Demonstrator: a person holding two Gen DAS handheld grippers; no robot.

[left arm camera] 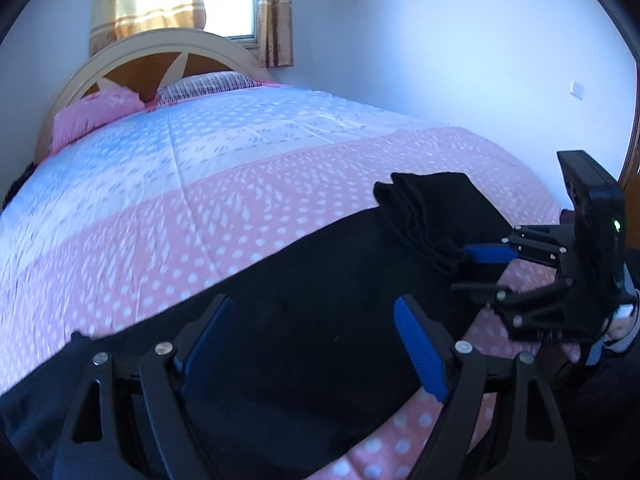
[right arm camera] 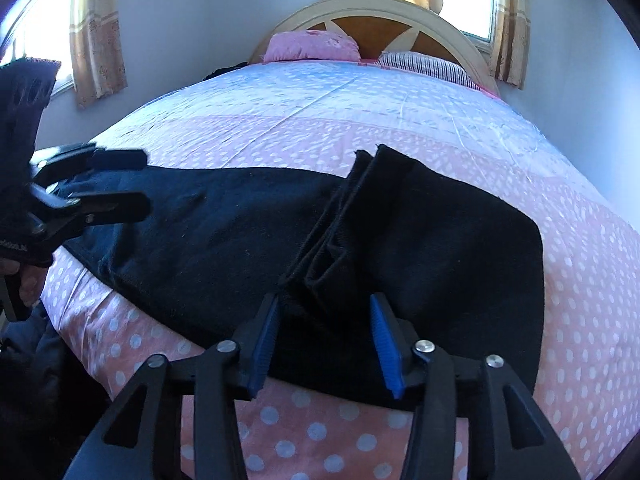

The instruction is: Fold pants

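Observation:
Black pants (right arm camera: 224, 236) lie across the near edge of the bed, with the right end folded back over the middle. The doubled hems (right arm camera: 332, 248) run toward me in the right wrist view. My right gripper (right arm camera: 325, 342) is open just above the folded layer, its blue pads either side of the hems' near end. In the left wrist view the same right gripper (left arm camera: 470, 272) shows at the right, its jaws apart at the fold (left arm camera: 432, 216). My left gripper (left arm camera: 316, 346) is open over the flat part of the pants (left arm camera: 304, 292); it also appears as the left gripper (right arm camera: 132, 182).
The bedspread (right arm camera: 360, 128) is pink with white dots near me and pale blue further back. Two pillows (right arm camera: 312, 46) lie against the arched headboard (right arm camera: 400, 8). Curtained windows (right arm camera: 94, 52) and white walls surround the bed. A hand (left arm camera: 618, 326) holds the right gripper.

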